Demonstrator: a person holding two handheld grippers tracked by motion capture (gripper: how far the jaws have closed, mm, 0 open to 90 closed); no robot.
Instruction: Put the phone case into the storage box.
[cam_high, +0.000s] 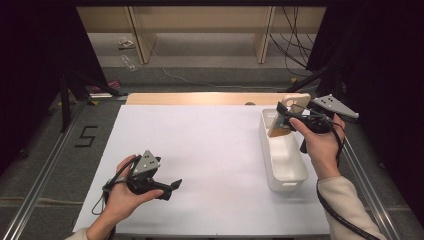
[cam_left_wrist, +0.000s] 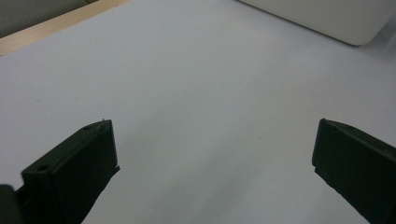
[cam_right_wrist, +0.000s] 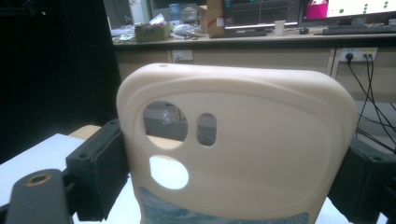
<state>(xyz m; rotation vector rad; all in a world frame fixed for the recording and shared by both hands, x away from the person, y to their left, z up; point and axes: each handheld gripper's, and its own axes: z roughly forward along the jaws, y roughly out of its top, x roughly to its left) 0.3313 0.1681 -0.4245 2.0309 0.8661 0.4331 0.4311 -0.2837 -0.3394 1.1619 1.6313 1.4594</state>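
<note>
A cream phone case (cam_high: 289, 111) with camera cut-outs is held tilted over the far end of a white bin (cam_high: 288, 184) at the table's right side. My right gripper (cam_high: 283, 118) is shut on it. In the right gripper view the phone case (cam_right_wrist: 243, 140) stands upright between the two black pads (cam_right_wrist: 100, 172), which press on its side edges. At the lower left, my left gripper (cam_high: 171, 188) rests low over the white mat (cam_high: 210, 150), pointing right. Its jaws stand wide apart with nothing between them, as the left gripper view (cam_left_wrist: 215, 154) shows.
The bin (cam_left_wrist: 327, 18) is long and narrow and lies along the mat's right edge. A wooden table edge (cam_high: 200, 98) runs behind the mat. Black cables trail from both grippers, and dark stands and frame rails flank the table.
</note>
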